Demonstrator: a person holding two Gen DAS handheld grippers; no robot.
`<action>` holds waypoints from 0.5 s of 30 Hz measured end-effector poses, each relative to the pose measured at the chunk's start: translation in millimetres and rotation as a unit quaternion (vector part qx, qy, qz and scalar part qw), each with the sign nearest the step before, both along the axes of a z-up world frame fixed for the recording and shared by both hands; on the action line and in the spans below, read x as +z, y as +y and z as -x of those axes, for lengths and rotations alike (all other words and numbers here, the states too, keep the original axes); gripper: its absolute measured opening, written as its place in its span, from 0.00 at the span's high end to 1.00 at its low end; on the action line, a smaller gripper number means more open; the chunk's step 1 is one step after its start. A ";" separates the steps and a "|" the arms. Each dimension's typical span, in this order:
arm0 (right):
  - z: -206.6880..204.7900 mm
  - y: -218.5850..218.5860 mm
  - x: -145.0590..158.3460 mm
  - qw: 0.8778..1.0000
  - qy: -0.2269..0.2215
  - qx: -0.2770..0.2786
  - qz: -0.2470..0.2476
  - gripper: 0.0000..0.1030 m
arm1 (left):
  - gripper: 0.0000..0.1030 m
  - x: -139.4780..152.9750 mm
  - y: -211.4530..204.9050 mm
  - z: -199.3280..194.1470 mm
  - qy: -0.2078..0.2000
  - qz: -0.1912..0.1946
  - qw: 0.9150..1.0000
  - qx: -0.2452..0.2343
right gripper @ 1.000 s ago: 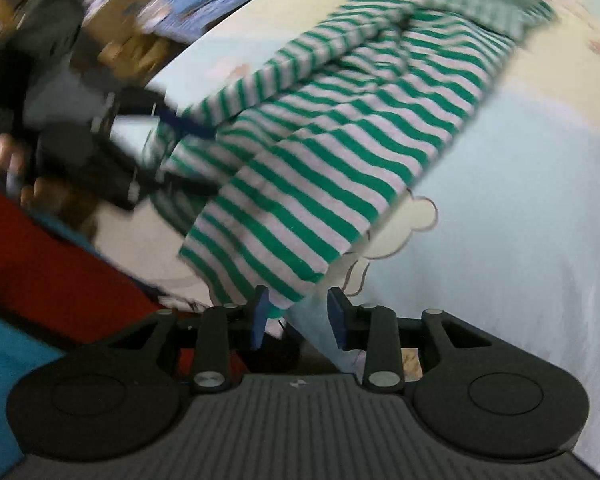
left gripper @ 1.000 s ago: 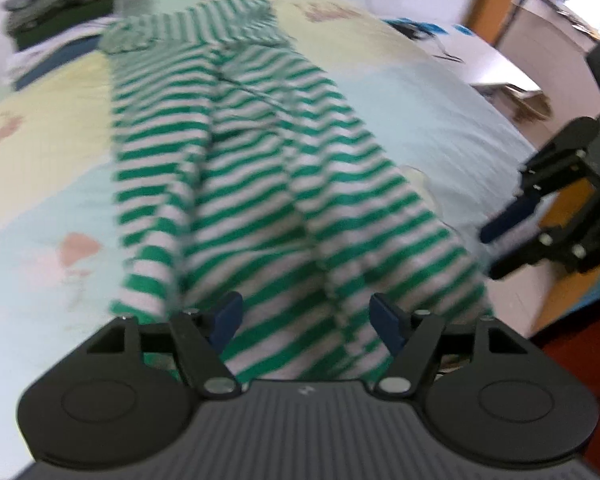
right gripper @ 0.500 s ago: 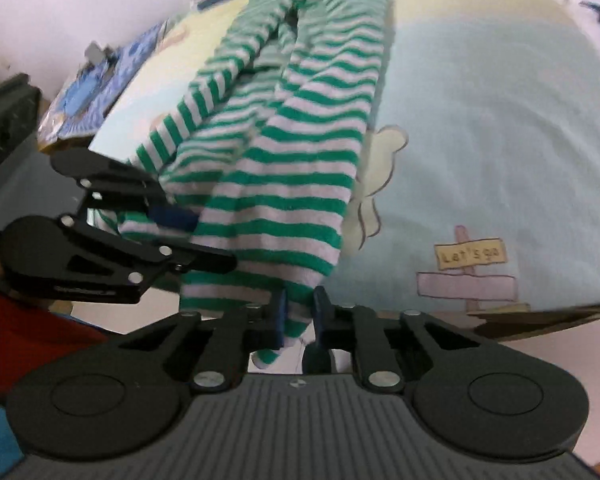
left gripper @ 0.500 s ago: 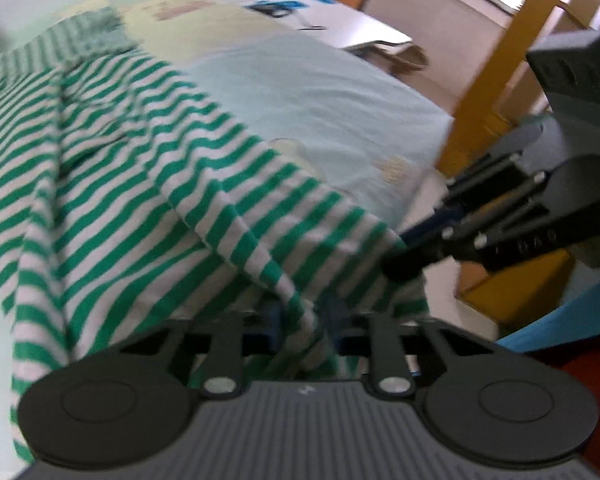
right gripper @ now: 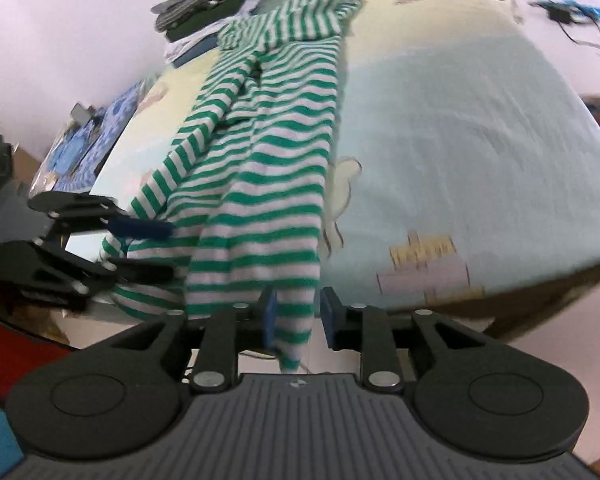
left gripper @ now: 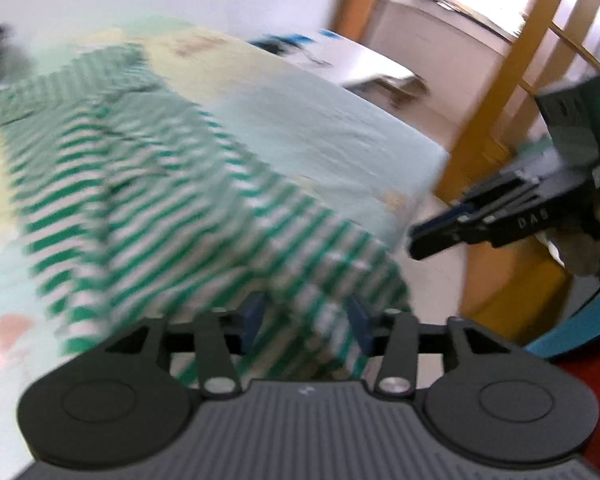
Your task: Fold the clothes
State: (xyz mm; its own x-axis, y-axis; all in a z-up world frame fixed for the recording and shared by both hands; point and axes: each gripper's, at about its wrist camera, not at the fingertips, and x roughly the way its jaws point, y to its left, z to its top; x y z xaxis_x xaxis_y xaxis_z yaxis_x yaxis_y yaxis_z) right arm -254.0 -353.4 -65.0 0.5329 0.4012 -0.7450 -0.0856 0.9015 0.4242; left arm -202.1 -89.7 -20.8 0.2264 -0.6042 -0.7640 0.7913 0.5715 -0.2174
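Bed (right gripper: 480, 140): pale printed sheet, filling most of both views.
Striped garment (right gripper: 268, 168): green and white, stretched from the far end of the bed to its near edge, hem hanging over.
Folded pile (right gripper: 204, 4): far left corner.
Left gripper (left gripper: 306, 320): jaws have just been opening, about half apart, hem cloth between them, pads not pressing.
Right gripper (right gripper: 298, 316): jaws have just been opening, narrowly apart, hem strip hanging loose between them.
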 end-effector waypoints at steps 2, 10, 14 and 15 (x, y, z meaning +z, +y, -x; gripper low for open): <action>-8.4 0.8 7.7 0.999 -0.022 0.024 -0.001 0.80 | 0.45 9.7 24.3 -5.7 -0.009 -0.004 0.998 0.057; -90.6 76.3 4.1 0.988 -0.059 0.138 -0.028 0.71 | 0.35 -6.4 129.6 -16.6 0.059 -0.023 0.958 0.281; -125.1 117.5 10.8 0.981 -0.084 0.174 -0.026 0.70 | 0.31 -22.2 142.4 -7.7 0.087 -0.007 0.949 0.303; -131.7 128.5 12.9 0.976 -0.091 0.197 -0.025 0.69 | 0.29 -23.9 144.5 -5.4 0.087 -0.001 0.950 0.300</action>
